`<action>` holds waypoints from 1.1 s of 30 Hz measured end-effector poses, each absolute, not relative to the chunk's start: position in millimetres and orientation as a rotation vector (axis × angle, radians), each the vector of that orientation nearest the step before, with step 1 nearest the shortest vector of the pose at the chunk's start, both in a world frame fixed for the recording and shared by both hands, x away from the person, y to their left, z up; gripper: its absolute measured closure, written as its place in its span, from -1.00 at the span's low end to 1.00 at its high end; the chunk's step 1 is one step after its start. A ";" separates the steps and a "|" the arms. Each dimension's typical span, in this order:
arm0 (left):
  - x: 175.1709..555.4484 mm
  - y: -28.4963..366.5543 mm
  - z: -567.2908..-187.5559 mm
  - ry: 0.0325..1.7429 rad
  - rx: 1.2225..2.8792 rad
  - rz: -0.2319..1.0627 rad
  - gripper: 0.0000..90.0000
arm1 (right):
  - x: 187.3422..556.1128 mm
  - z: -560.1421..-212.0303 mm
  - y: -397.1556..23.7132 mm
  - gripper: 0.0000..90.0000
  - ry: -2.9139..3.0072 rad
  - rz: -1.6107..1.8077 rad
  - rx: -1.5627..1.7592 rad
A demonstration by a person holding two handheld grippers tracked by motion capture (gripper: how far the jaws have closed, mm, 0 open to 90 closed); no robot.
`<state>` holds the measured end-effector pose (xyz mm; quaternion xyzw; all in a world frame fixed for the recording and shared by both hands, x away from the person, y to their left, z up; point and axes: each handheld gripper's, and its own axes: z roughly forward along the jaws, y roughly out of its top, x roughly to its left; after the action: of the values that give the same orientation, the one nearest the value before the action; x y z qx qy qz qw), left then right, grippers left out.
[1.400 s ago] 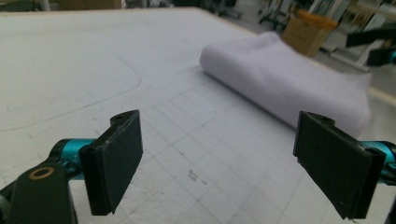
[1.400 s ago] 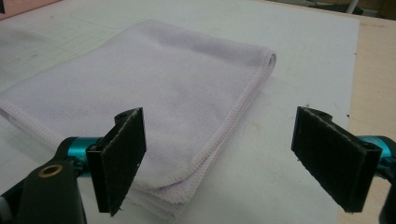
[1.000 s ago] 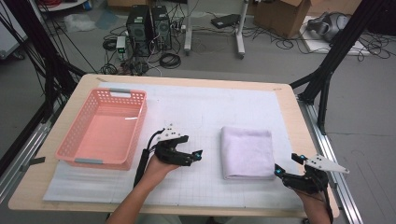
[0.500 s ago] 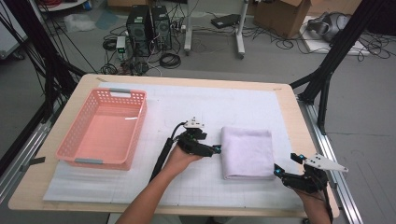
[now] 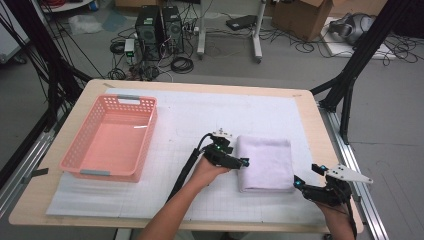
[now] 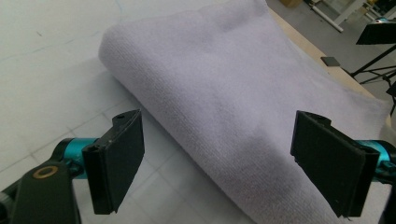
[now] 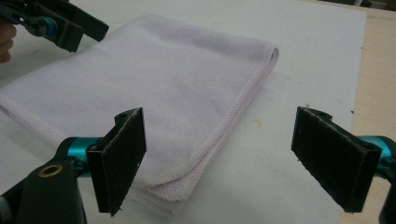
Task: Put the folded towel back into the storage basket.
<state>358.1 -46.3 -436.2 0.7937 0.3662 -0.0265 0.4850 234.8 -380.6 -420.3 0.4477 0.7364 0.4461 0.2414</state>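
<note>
White-lilac folded towel point(image 5: 265, 162) lies flat on the white gridded mat point(image 5: 200, 120), toward the table's right-front, approx 4 o'clock from mat centre. Left gripper point(image 5: 239, 162) sits at the towel's 9 o'clock edge, jaws spread wide w/ nothing between the pads; in the left gripper view the towel's rounded fold runs diagonally between the two black pads point(image 6: 119, 161), cloth not pinched. Right gripper point(image 5: 300, 183) is at the towel's 5 o'clock corner, also released, jaws apart; in the right gripper view the stitched corner lies just beyond the left pad point(image 7: 122, 156), right pad over bare mat. Can't tell whether either gripper's tips touch the cloth or the mat.

Hidden/unclear: towel's near edge cut off at the bottom of the left gripper view; layer count only partly readable at the corner. Right hand mostly cut off by the frame bottom in the high view.

Surface: mat covers most of a light wood table point(image 5: 310, 107). Pink plastic basket point(image 5: 112, 137) stands at 9 o'clock on the mat, well apart from the towel. Room beyond, 12 o'clock: grey floor, two PC towers point(image 5: 160, 27), loose cables, cardboard box point(image 5: 300, 12), black frame struts either side.
</note>
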 end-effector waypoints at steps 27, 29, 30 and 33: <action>357.5 -71.1 -446.6 0.910 2.023 0.020 0.01 | 236.1 -420.4 -380.6 -0.62 2.015 1.213 1.223; 357.8 -71.8 -447.5 0.911 2.008 0.009 0.17 | 236.0 -420.2 -380.6 -0.62 2.014 1.213 1.223; 357.4 -72.1 -447.5 0.906 2.004 0.011 0.23 | 236.0 -420.1 -380.8 -0.62 2.011 1.212 1.223; 358.0 -71.1 -447.5 0.898 1.986 -0.008 0.41 | 236.2 -420.1 -381.7 -0.62 2.005 1.214 1.230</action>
<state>358.0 -71.1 -447.5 0.8078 0.3653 -0.0034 0.4626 236.2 -381.7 -420.1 0.4506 0.7344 0.4447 0.2445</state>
